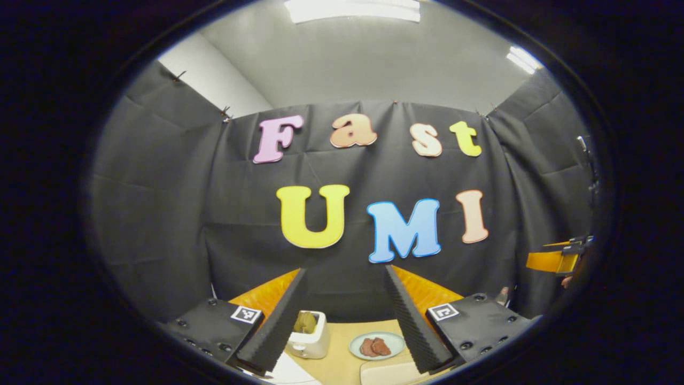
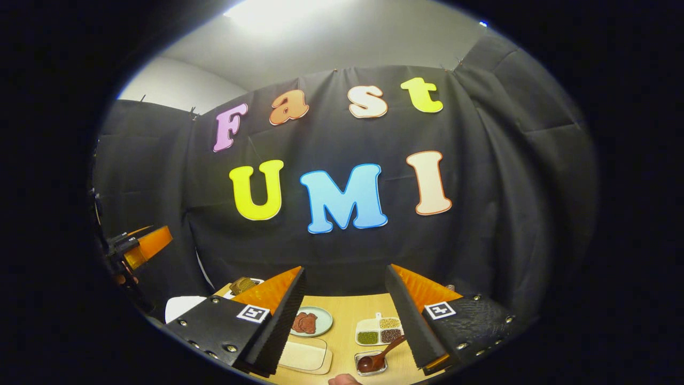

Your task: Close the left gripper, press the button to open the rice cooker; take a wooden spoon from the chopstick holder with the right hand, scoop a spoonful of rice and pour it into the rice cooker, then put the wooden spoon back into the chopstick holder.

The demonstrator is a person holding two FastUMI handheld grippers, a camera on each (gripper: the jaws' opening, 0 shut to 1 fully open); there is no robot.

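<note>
Wooden table [image 2: 342, 310] in a black-cloth booth. Plate [image 2: 322, 321] holds brown pieces; divided tray [image 2: 380, 330] holds grains. Wooden spoon [image 2: 386, 350] rests in a small dish [image 2: 368, 364]. Left gripper [image 1: 346, 321] and right gripper [image 2: 344, 315] both gape wide, holding nothing.

Count, both views together: one toaster [image 1: 308, 336]; one round plate [image 2: 322, 320] of brown pieces; one divided dish [image 2: 378, 331], three compartments; one rectangular tray [image 2: 304, 355]; one small dish [image 2: 372, 363] with one spoon [image 2: 389, 348].
</note>
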